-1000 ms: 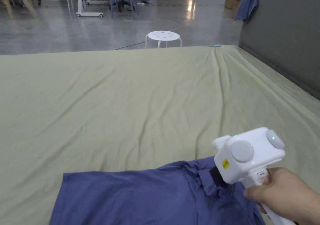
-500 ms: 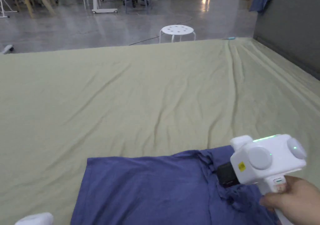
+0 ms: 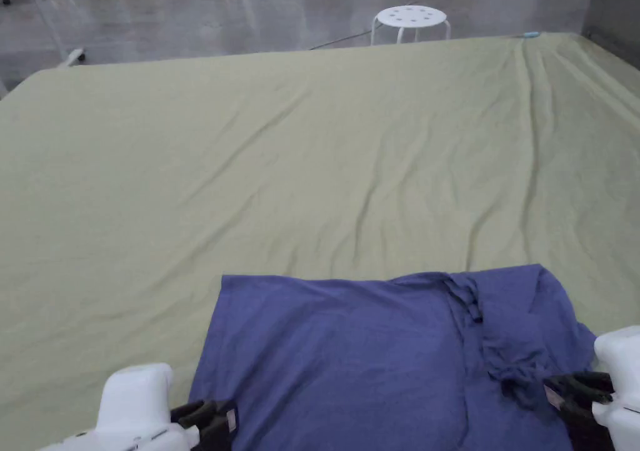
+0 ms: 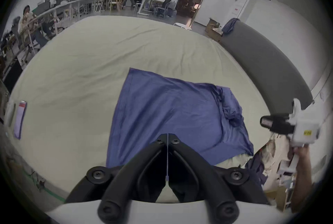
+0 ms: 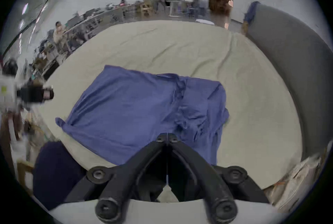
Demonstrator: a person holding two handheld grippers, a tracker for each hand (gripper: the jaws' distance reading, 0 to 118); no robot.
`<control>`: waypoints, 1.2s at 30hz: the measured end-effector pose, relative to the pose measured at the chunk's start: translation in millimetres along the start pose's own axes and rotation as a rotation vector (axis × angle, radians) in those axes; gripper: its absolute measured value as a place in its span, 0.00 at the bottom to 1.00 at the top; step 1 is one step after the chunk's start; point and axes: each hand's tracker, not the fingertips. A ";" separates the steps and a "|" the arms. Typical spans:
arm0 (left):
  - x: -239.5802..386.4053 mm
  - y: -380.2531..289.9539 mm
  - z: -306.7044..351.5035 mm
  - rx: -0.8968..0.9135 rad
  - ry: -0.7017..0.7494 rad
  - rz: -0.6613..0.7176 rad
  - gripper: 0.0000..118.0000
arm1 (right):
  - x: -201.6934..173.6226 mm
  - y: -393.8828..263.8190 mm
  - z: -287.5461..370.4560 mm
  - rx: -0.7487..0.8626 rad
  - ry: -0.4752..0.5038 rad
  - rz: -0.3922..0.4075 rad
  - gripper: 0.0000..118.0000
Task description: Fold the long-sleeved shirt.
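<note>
The blue long-sleeved shirt lies as a flat rectangle on the pale green sheet, close to the near edge. Bunched, wrinkled cloth runs along its right part. My left gripper hovers at the shirt's near left corner, shut and with nothing in it; its own view has the jaws pressed together above the shirt. My right gripper is by the shirt's near right side, also shut and holding nothing, above the shirt.
A white stool stands past the far edge of the sheet. A grey padded panel borders the right side. A small purple item lies at the sheet's left edge. People sit at desks far off on the left.
The right gripper has drawn back from the bunched cloth toward the near right edge. The left gripper has come into view at the lower left. The head camera has tilted down.
</note>
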 end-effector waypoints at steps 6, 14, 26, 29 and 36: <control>-47.7 97.2 -111.1 -0.010 0.176 -0.074 1.00 | -2.9 12.1 -2.3 0.058 -0.076 0.107 0.00; -100.8 172.0 -282.3 -0.222 0.332 -0.034 0.74 | 17.9 25.2 -37.1 -0.053 -0.044 -0.045 0.00; -50.9 174.6 -232.9 -0.195 0.236 -0.352 0.01 | 132.6 150.9 -128.5 -0.072 0.010 -0.445 0.98; -58.3 187.4 -215.9 -0.159 0.202 -0.266 0.01 | 165.9 170.9 -193.5 -0.308 -0.015 -0.548 0.98; -57.6 187.1 -209.5 -0.169 0.179 -0.307 0.01 | 180.3 169.2 -264.8 -0.546 -0.145 -0.621 0.58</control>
